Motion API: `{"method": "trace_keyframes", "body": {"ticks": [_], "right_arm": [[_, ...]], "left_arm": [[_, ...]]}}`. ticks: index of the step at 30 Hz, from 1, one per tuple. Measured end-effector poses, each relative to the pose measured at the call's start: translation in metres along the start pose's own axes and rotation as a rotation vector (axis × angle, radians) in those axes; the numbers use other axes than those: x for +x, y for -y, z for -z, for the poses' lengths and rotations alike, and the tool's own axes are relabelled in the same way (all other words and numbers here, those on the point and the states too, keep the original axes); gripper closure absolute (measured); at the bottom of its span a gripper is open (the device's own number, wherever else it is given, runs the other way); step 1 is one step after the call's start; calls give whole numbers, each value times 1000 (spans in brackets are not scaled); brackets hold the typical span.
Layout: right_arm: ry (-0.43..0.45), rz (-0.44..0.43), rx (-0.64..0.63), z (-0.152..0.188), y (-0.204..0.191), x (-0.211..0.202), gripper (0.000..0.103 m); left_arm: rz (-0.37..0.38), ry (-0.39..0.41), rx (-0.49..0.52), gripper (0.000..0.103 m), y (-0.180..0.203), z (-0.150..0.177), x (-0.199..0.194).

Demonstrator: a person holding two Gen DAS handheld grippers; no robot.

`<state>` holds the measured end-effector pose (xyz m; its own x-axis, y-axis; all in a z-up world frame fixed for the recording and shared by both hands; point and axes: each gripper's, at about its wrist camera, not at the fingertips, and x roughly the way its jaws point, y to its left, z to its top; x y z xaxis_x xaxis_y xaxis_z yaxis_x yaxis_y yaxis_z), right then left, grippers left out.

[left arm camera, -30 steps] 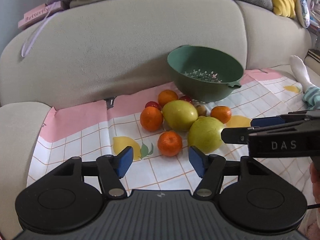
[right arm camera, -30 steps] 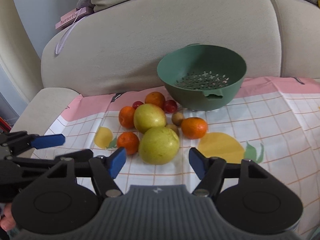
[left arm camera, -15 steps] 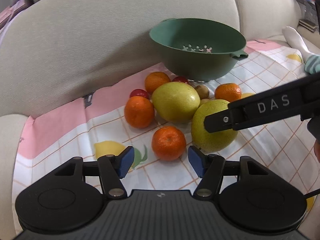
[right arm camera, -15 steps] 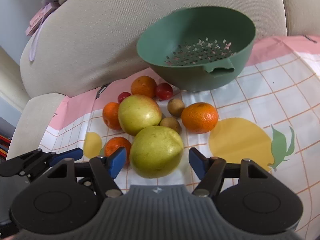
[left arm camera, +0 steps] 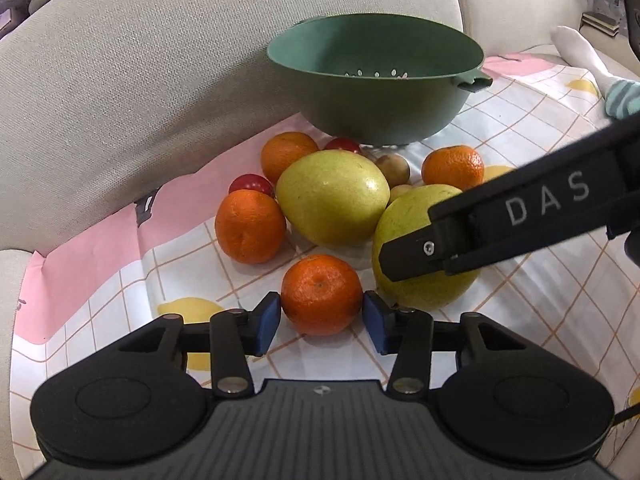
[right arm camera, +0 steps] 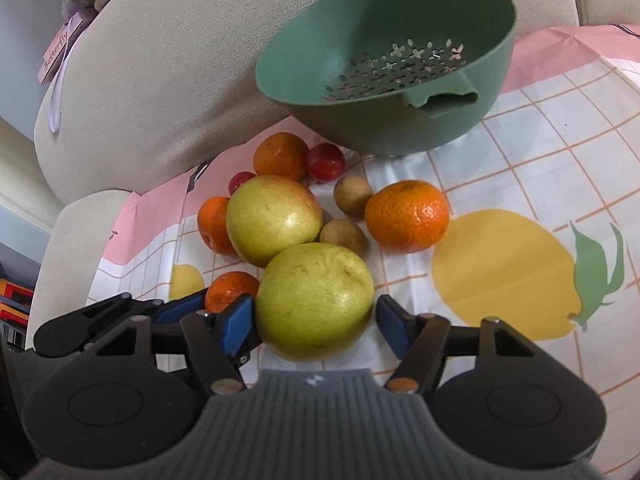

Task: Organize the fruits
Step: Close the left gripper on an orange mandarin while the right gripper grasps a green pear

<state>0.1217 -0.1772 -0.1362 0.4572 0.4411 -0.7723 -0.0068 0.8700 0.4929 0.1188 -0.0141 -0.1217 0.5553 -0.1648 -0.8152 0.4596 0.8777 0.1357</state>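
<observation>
Tangerine (left arm camera: 321,294) between left hand-held gripper (left arm camera: 322,322) pads

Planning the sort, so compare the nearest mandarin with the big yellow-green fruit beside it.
The near mandarin is orange and small; the yellow-green fruit is far larger. The left tool looks to touch the mandarin with both pads; the right tool flanks the fruit with one pad clear. Both tools have just been closing. Both fruits lie on the cloth.

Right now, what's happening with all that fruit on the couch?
Someone is sorting fruit with two tools. The left hand-held gripper has just been closing around a small orange, its pads at the sides. The right hand-held gripper has been closing around a big yellow-green fruit, with a gap on one side. The green strainer bowl is empty.
</observation>
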Motion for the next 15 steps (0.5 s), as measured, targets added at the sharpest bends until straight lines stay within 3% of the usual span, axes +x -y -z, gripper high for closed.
{"method": "trace_keyframes", "body": {"ticks": [15], "right_arm": [[31,45,-114,5,-9,-17,41]], "left_arm": [[-18,-1,-110,55,-8,4,-17]]}}
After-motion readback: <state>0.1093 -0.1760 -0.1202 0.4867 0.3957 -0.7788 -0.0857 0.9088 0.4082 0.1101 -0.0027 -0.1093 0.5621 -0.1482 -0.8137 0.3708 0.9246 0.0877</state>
